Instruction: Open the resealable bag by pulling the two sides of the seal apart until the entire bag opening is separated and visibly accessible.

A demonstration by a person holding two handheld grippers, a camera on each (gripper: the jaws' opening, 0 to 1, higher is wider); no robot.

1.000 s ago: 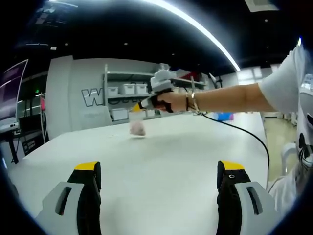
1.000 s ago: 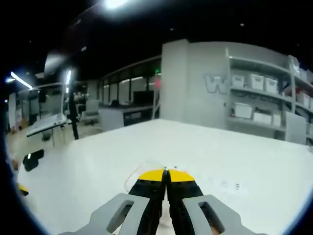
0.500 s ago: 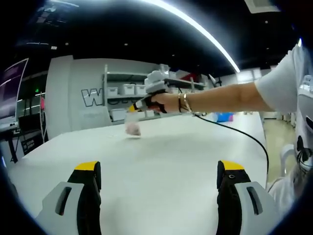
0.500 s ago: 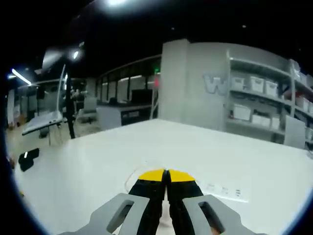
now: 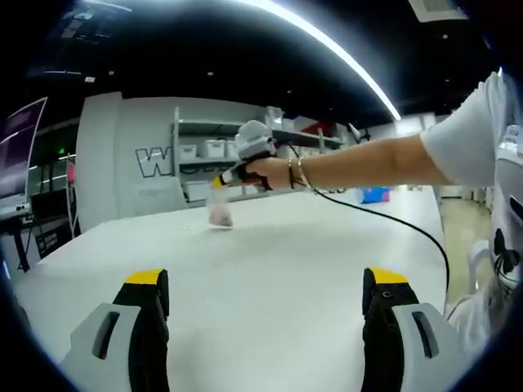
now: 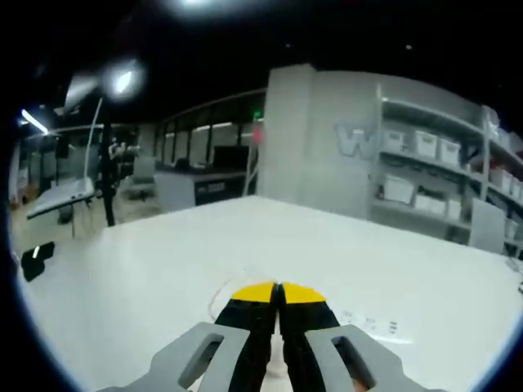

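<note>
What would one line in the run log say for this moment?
right gripper: jaws shut on resealable bag, held above white table | left gripper: jaws open, holding nothing | seal: cannot tell

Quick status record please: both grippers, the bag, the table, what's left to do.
left gripper: open, jaws wide apart, over the white table, holding nothing
right gripper: shut on the resealable bag's top edge
resealable bag: clear, something pinkish inside, hanging from the right gripper, lifted above the table
seal: cannot tell if parted
remaining: left gripper not yet on the bag
</note>
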